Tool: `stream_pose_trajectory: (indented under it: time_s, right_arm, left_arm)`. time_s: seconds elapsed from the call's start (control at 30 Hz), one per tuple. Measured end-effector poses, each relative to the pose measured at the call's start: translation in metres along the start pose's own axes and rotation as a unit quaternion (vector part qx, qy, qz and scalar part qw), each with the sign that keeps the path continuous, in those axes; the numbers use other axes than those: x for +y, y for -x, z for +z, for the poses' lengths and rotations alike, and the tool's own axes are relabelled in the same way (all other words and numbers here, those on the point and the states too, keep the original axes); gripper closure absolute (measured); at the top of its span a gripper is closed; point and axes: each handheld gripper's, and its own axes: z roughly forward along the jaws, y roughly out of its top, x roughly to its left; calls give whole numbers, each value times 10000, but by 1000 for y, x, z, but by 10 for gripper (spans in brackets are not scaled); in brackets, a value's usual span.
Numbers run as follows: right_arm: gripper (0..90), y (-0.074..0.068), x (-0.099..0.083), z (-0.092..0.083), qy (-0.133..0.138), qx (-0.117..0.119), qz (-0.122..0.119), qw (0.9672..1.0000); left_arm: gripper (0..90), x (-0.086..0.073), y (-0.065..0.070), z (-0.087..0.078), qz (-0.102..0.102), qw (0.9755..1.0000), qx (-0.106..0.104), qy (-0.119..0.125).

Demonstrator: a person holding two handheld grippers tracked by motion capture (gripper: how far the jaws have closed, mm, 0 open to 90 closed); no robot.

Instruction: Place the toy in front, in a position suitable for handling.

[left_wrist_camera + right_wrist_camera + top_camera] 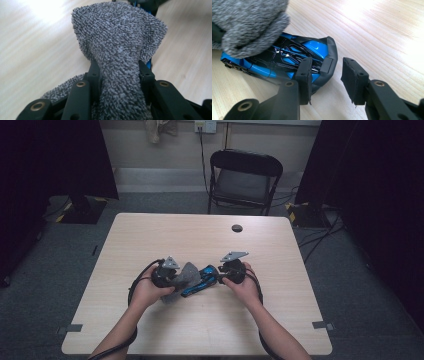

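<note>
A grey terry cloth (117,37) is bunched between the jaws of my left gripper (117,68), which is shut on it. In the high view the cloth (187,276) lies over the left end of a blue and black toy car (204,280), in front of the left gripper (172,275). In the right gripper view the cloth (247,25) covers the far end of the car (287,55). My right gripper (327,67) stands open at the car's rear. One jaw is against the car and a strip of bare table separates the other jaw from it. The right gripper (222,272) sits at the car's right end.
The light wooden table (210,240) has a round cable hole (237,228) near its far edge. A black folding chair (243,180) stands behind the table. Dark curtains hang at both sides. The person's forearms reach in over the table's near edge.
</note>
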Motion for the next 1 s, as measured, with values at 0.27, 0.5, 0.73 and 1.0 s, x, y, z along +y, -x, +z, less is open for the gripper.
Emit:
stream_pose_trajectory:
  time_s: [0.27, 0.5, 0.73, 1.0]
  right_arm:
    - [605, 1, 0, 0, -17, 12, 35, 10000]
    - [604, -3, 3, 2, -69, 26, -78, 9999]
    - [600, -3, 3, 3, -78, 78, -70, 9999]
    - [597, 2, 3, 3, -81, 113, -33, 9999]
  left_arm:
    - [642, -7, -1, -8, -95, 9999, -33, 10]
    - [642, 29, 11, -10, 107, 9992, -118, 365]
    - [641, 48, 21, 21, 198, 9991, -273, 260]
    - [640, 50, 20, 29, 164, 9990, -319, 249]
